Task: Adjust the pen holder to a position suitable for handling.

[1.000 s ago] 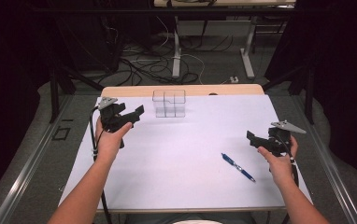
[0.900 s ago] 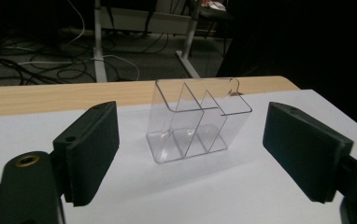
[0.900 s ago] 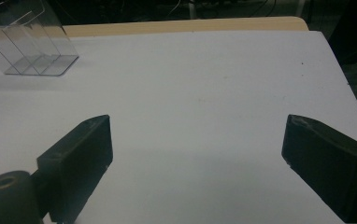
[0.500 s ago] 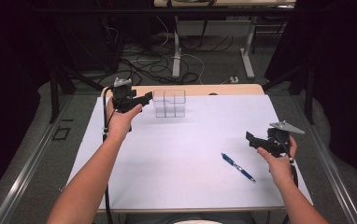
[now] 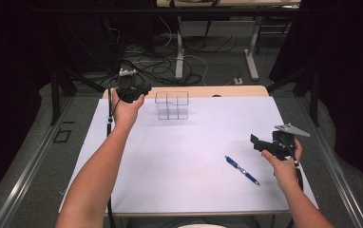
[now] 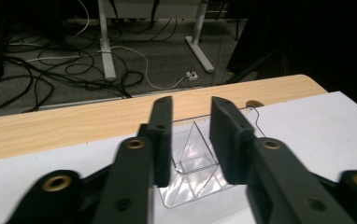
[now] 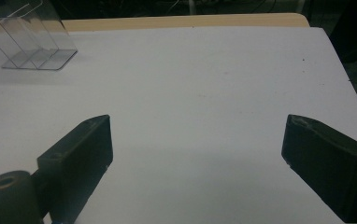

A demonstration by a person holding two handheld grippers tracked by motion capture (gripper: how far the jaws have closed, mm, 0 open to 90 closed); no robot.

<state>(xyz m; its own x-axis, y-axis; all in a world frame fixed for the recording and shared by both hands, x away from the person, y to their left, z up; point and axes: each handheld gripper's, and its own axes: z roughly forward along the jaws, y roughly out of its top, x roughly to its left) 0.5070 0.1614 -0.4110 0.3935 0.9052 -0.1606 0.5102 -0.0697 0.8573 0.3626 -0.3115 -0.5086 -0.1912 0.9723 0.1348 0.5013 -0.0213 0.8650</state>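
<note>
High view: left gripper (image 5: 139, 91) held up at the far left of the table (image 5: 194, 190), just left of the clear plastic organizer (image 5: 172, 105), near it but not touching. Organizer stands upright on the white sheet near the table's far wooden edge; dividers split it into compartments, no contents seen. Left forearm stretches in from the bottom edge.

Left gripper view: the two black jaws have just been closing and now stand narrow, a slim gap between them. Nothing between the pads; the organizer (image 6: 193, 168) sits beyond and below the tips, one transparent wall showing through the gap.

High view, right side: right gripper (image 5: 260, 142) held in the hand near the table's right edge, grey plate on top, jaws pointing left across the sheet. Blue pen (image 5: 242, 170) lies flat on the sheet just left of that hand, apart from the jaws, well apart from the organizer.

Right gripper view: jaws spread wide, bare white sheet between them, nothing held. Organizer (image 7: 27, 39) at the far upper left corner.
</note>
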